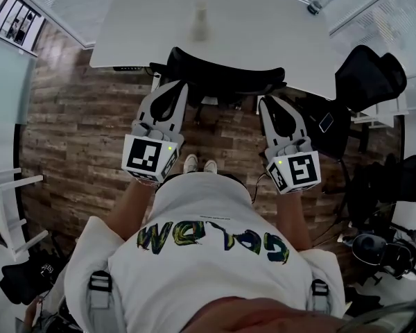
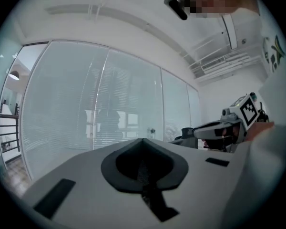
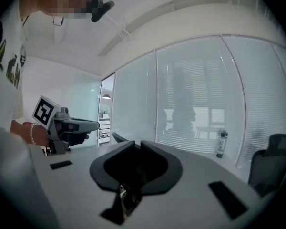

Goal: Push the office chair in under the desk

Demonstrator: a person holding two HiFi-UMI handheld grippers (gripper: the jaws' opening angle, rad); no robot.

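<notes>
Office chair (image 1: 222, 82) sits partly under the white surface (image 1: 263, 26). My left tool (image 1: 181, 86) is closed, my right tool (image 1: 265, 103) nearly closed, both empty, by its backrest (image 1: 194, 64); uneven pushing could swivel it askew.

The black office chair (image 1: 222, 76) stands upright at the near edge of the white worktop (image 1: 249, 19), curved backrest showing, its seat apparently tucked underneath.

Most of the office chair (image 1: 222, 75) is tucked out of sight under the tabletop (image 1: 263, 19). The pale thing (image 1: 200, 25) on top is way too blurry to identify.
</notes>
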